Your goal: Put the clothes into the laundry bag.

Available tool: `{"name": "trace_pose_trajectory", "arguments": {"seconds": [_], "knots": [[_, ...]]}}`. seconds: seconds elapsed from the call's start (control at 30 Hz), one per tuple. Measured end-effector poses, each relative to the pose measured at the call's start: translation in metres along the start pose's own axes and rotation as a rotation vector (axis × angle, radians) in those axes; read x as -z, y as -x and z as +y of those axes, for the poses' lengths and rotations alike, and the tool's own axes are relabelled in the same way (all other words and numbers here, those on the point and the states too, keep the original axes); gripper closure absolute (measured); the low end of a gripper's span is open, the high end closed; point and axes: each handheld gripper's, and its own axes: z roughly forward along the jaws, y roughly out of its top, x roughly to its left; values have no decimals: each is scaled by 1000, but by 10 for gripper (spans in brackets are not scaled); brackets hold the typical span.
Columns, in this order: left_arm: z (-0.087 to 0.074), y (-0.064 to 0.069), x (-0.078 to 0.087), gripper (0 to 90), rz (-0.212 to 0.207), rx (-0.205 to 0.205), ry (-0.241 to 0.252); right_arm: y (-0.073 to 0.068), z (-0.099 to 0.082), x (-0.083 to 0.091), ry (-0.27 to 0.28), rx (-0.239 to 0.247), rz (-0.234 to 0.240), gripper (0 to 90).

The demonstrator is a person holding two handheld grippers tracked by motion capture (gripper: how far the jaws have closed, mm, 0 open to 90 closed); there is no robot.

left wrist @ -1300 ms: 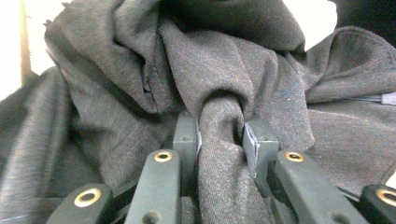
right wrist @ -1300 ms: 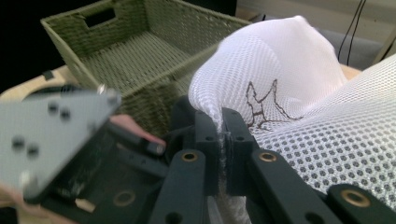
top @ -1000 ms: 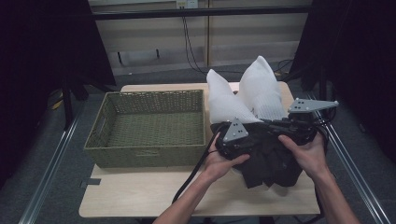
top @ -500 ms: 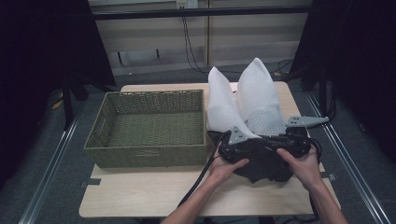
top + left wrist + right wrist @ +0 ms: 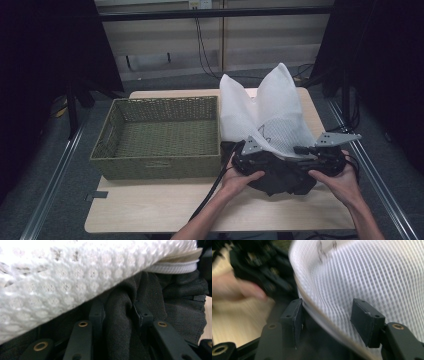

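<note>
A white mesh bag stands open on the table's right half, its two corners pointing up. In front of it a dark garment lies bunched. My left gripper sits at the garment's left end. In the left gripper view this gripper is shut on a fold of the dark garment, just below the mesh bag and its zip edge. My right gripper is at the garment's right end. In its own view it stands open, with the mesh bag's rim running between the jaws.
A green wicker basket fills the left half of the light wooden table. A black cable trails from the left gripper over the front edge. The other hand appears blurred in the right gripper view.
Both hands have come down and toward the table's front edge, bringing the dark garment lower below the bag's rim. The right gripper dropped the most.
</note>
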Motion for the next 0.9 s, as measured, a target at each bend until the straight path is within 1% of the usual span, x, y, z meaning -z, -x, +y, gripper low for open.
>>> {"name": "trace_pose_trajectory", "arguments": {"seconds": [0.03,0.07,0.1,0.13,0.17,0.2,0.23,0.27,0.3,0.33,0.37,0.4,0.43,0.5,0.53,0.57,0.6,0.63,0.67,0.7,0.73,0.77,0.8,0.87,0.9], "knots": [[0,0,0,663,1,-2,-2,1,-5,0,-21,8,-23,424],[0,0,0,663,5,-2,-4,3,-9,-1,-34,10,-49,442],[1,0,-1,664,-2,-1,-2,6,-13,-1,-40,-6,-67,518],[1,0,0,666,2,-5,-12,9,-16,-2,-40,-26,-69,615],[2,-1,0,668,2,-5,-11,12,-19,-2,-36,-38,-70,705],[3,0,1,673,9,6,1,14,-21,-2,-30,-50,-51,784],[4,0,2,678,10,5,0,13,-22,0,-13,-56,-43,859],[5,-1,4,682,9,5,6,12,-22,4,13,-69,-28,881],[7,-1,6,685,3,17,19,11,-21,9,42,-83,-11,888],[9,-2,8,688,-5,19,26,9,-18,15,64,-90,5,891],[12,-1,9,690,-11,29,43,7,-15,20,79,-86,14,893],[15,0,12,693,-3,24,47,3,-11,25,87,-79,19,895],[19,2,14,696,5,25,62,-1,-6,29,91,-71,24,896],[28,3,21,701,8,39,90,-9,2,34,118,-69,47,898],[32,4,26,702,15,38,104,-13,7,38,128,-56,51,899],[37,5,30,704,29,38,115,-17,12,42,146,-55,61,900],[41,6,32,706,27,39,130,-19,16,45,165,-51,78,900],[45,6,34,708,33,30,141,-22,20,46,176,-56,94,900],[48,8,35,709,47,19,142,-25,22,46,179,-58,108,900],[48,8,33,709,51,17,131,-28,24,45,174,-59,118,900],[46,7,30,709,44,18,130,-32,25,43,168,-58,119,900],[41,7,25,708,37,31,132,-34,25,40,156,-50,120,900],[36,7,21,707,42,29,113,-35,23,37,141,-52,121,900],[25,7,11,705,46,12,85,-32,15,27,118,-79,127,900],[20,7,6,704,38,8,67,-31,11,22,103,-84,127,900]]}}
